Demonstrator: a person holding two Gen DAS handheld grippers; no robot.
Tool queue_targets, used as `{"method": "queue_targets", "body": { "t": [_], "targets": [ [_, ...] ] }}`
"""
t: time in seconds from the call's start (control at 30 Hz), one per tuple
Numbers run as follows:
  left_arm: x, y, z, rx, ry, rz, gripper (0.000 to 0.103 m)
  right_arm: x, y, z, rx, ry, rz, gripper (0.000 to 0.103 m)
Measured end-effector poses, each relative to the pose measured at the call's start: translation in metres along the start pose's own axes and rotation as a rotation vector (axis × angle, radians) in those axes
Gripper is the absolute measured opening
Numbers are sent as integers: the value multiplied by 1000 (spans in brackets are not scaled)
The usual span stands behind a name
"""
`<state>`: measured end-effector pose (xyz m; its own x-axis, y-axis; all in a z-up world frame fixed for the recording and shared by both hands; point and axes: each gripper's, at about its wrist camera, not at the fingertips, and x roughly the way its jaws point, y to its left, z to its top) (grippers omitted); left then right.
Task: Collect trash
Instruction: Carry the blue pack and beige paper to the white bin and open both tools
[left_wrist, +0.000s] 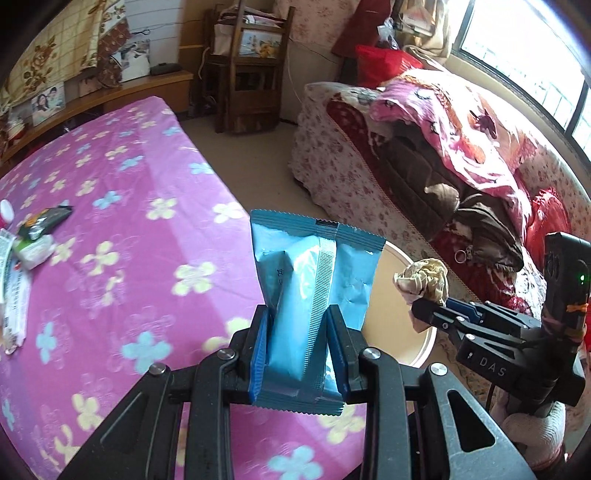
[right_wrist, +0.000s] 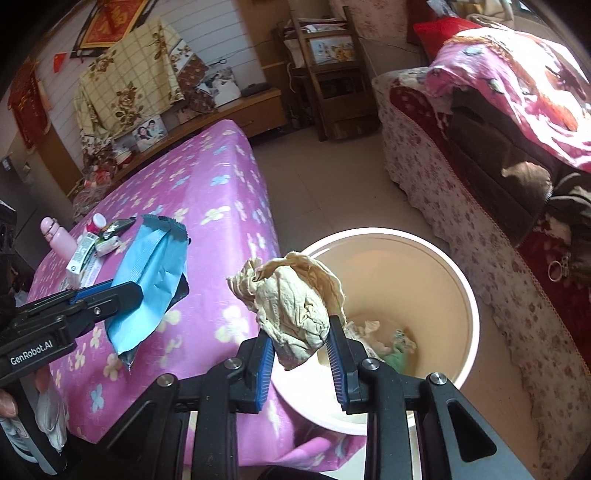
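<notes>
My left gripper (left_wrist: 297, 325) is shut on a light blue snack wrapper (left_wrist: 314, 280) and holds it above the edge of the pink flowered table (left_wrist: 129, 258). It also shows in the right wrist view (right_wrist: 147, 273) at the left. My right gripper (right_wrist: 301, 343) is shut on a crumpled beige tissue (right_wrist: 295, 299), held over the near rim of a round cream bin (right_wrist: 443, 280). The bin holds crumpled paper and a green scrap (right_wrist: 395, 354). In the left wrist view the tissue (left_wrist: 424, 280) and right gripper (left_wrist: 428, 310) sit at the right, over the bin (left_wrist: 402, 280).
More items lie on the table's far left: a black wrapper (left_wrist: 44, 221), a white packet (left_wrist: 35, 253), a white box (right_wrist: 83, 254), a pink bottle (right_wrist: 59, 236). A flowered sofa (right_wrist: 461, 192) with blankets stands right of the bin. A wooden chair (left_wrist: 251, 66) stands at the back.
</notes>
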<state>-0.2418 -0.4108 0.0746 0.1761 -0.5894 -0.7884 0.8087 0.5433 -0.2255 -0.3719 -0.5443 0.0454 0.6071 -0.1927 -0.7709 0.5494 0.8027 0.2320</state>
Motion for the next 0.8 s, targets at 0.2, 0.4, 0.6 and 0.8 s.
{"method": "queue_targets", "body": {
  "t": [0.2,0.4,0.6,0.8],
  "targets": [
    [20,-24,4,26,26,-19,32,6,-28,-3,55,19,-20,30],
    [36,-34,8,23,42,-43,33,10,-52,-8,107,38,-34,31],
    [45,-38,9,14,48,-62,34,14,-66,-8,142,45,-55,31],
    [47,-39,11,2,45,-79,50,17,-72,-9,187,45,-39,69]
  ]
}}
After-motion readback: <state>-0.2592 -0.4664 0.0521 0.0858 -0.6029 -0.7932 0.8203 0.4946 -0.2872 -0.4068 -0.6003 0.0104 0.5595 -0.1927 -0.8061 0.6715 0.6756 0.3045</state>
